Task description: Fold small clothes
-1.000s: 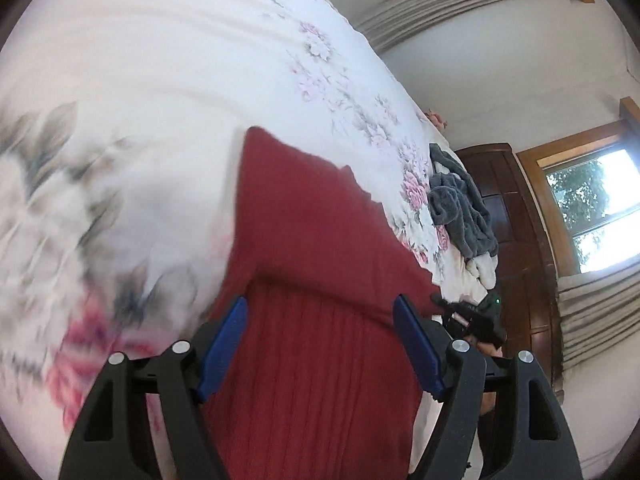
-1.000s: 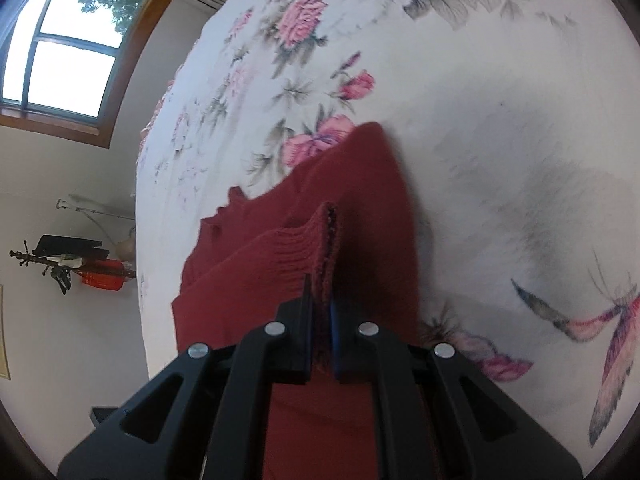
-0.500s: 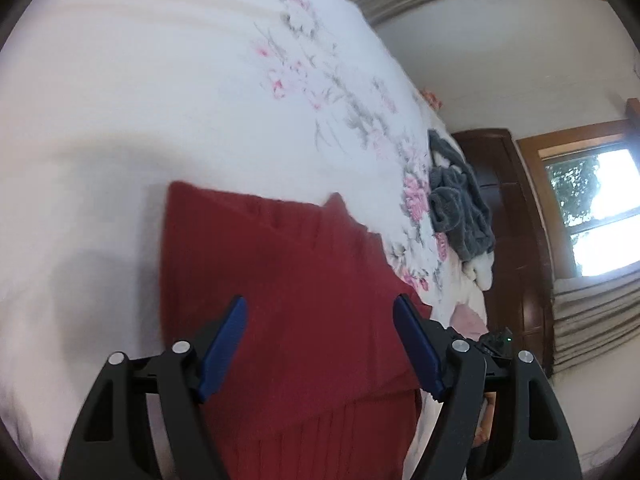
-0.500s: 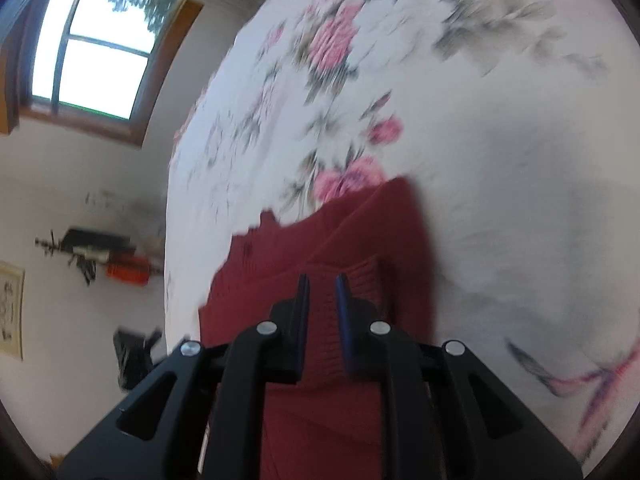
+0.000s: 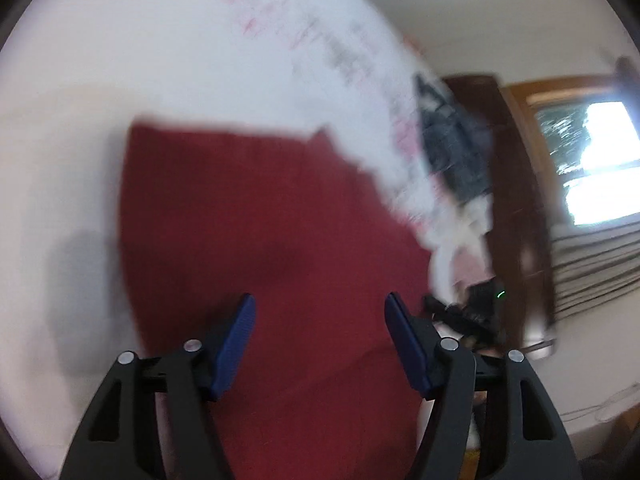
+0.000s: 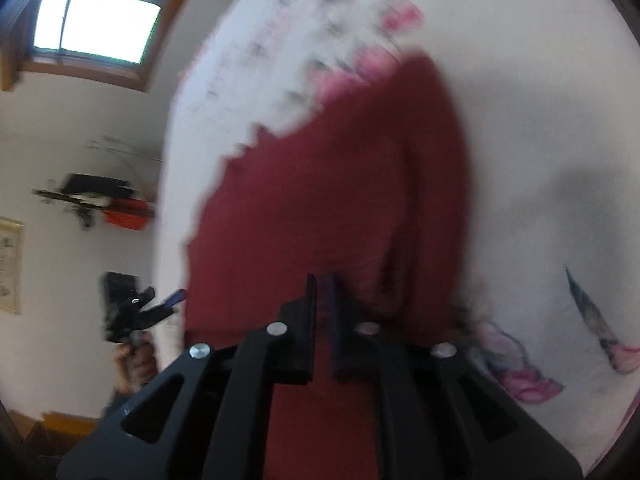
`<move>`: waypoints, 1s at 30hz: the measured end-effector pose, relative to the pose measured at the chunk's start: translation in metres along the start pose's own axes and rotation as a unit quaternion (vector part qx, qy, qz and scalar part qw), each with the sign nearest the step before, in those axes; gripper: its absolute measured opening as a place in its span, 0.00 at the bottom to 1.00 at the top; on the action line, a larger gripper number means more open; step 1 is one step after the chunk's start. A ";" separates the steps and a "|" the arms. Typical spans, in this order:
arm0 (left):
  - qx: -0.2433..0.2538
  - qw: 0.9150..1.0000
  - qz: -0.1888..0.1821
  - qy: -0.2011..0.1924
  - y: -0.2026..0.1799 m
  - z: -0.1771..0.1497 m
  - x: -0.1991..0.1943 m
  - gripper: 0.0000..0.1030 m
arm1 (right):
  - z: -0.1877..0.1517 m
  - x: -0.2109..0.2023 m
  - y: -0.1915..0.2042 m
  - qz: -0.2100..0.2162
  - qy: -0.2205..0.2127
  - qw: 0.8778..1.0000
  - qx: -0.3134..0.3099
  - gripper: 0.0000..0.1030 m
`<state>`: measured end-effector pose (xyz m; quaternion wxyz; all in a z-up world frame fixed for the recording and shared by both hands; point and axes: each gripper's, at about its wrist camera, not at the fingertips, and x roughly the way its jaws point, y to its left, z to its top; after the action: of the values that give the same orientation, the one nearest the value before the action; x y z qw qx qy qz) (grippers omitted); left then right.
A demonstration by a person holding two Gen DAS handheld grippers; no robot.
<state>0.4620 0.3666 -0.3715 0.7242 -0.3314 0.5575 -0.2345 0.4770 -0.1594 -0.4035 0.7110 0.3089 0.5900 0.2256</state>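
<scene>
Bedroom; white bedspread [image 5: 120, 60] with a pink and grey floral print fills most of both wrist views; wood-framed window [image 5: 584, 164] and dark wooden cabinet [image 5: 516, 184] at the right of the left wrist view; a grey garment [image 5: 452, 152] heaped at the far right edge of the bed. Both views are motion-blurred.

Red knit garment [image 5: 260, 232] lies on the bedspread, directly ahead of both grippers.

Changes over the last second: the ribbed hem of the garment, then pinched upright in the right gripper [image 6: 322, 280], is no longer between its pads; a slim gap shows between the jaws, which now grip nothing, with the cloth lying flat beyond and beneath them. The ribbed panel seen near the left gripper [image 5: 318, 304] has been replaced by a smooth layer with a straight diagonal edge near that gripper; its jaws were wide apart and empty then, and are the same now, hovering over the near part of the cloth.

Judgement: one fold has just been laid and released; the garment looks more compact, with a neat far left corner; further folding probably remains.

Writing: none legible; a framed picture [image 6: 10, 264] on the left wall in the right wrist view is too blurred to read; no brand marks visible on either gripper.
</scene>
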 end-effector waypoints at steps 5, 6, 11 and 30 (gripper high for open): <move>0.023 1.000 -0.009 -0.003 -0.007 -0.014 -0.007 0.58 | -0.012 -0.011 0.014 0.031 -0.019 0.999 0.000 0.08; 0.035 0.999 -0.020 -0.002 -0.016 -0.017 -0.009 0.62 | -0.017 -0.012 0.021 0.041 -0.015 0.999 -0.008 0.08; 0.043 0.998 0.027 0.042 -0.008 -0.028 0.018 0.65 | -0.027 0.025 0.015 -0.010 0.027 1.000 -0.008 0.00; -0.087 0.994 0.014 0.068 0.045 -0.322 -0.135 0.74 | -0.290 -0.157 -0.039 -0.035 0.122 0.990 0.066 0.51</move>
<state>0.1148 0.4220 -0.3681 0.6562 -0.3686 0.6282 -0.1973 0.1595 -0.2447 -0.3542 0.6191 0.3042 0.6966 0.1972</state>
